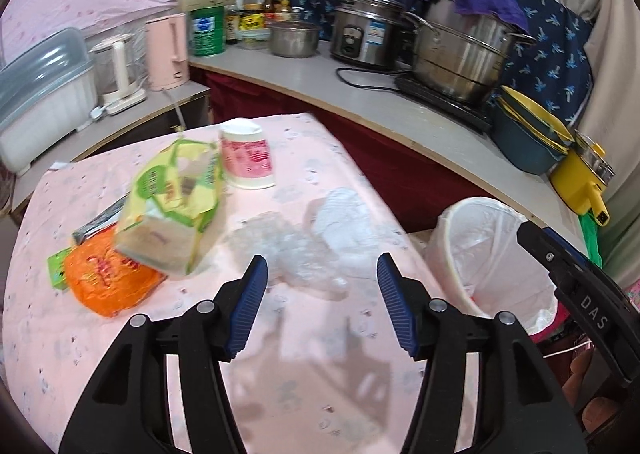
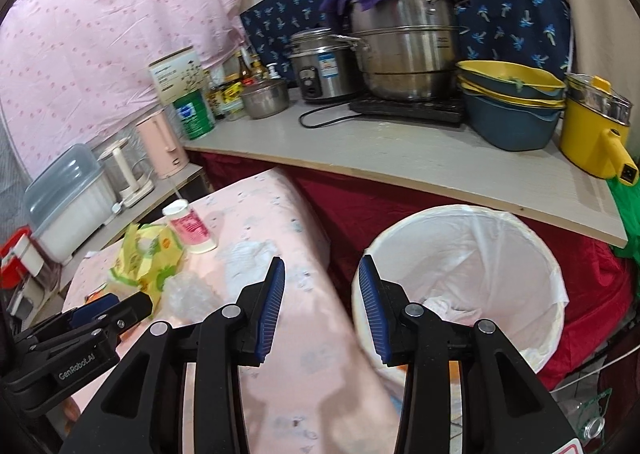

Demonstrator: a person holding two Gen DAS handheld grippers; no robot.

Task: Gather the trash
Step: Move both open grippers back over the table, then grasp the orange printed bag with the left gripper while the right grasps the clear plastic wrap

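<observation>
On the pink table [image 1: 304, 366] lie a yellow-green snack bag [image 1: 176, 190], an orange wrapper [image 1: 106, 278], a pink-and-white paper cup [image 1: 247, 160] upside down, and crumpled clear plastic [image 1: 296, 250]. My left gripper [image 1: 322, 274] hovers open just short of the clear plastic, nothing between its blue pads. The white-lined trash bin [image 2: 460, 274] stands right of the table with some crumpled trash inside. My right gripper [image 2: 322, 280] hangs open and empty over the gap between table edge and bin rim. The left gripper [image 2: 100, 314] also shows at the lower left of the right wrist view.
A grey counter [image 2: 400, 158] behind holds a steel steamer pot [image 2: 404, 50] under a purple cloth, a rice cooker [image 2: 320, 62], stacked blue-yellow bowls [image 2: 508, 106], a yellow pot [image 2: 592, 126], jars and a green tin. A pink kettle [image 1: 166, 50] and a white box [image 1: 40, 102] sit at the left.
</observation>
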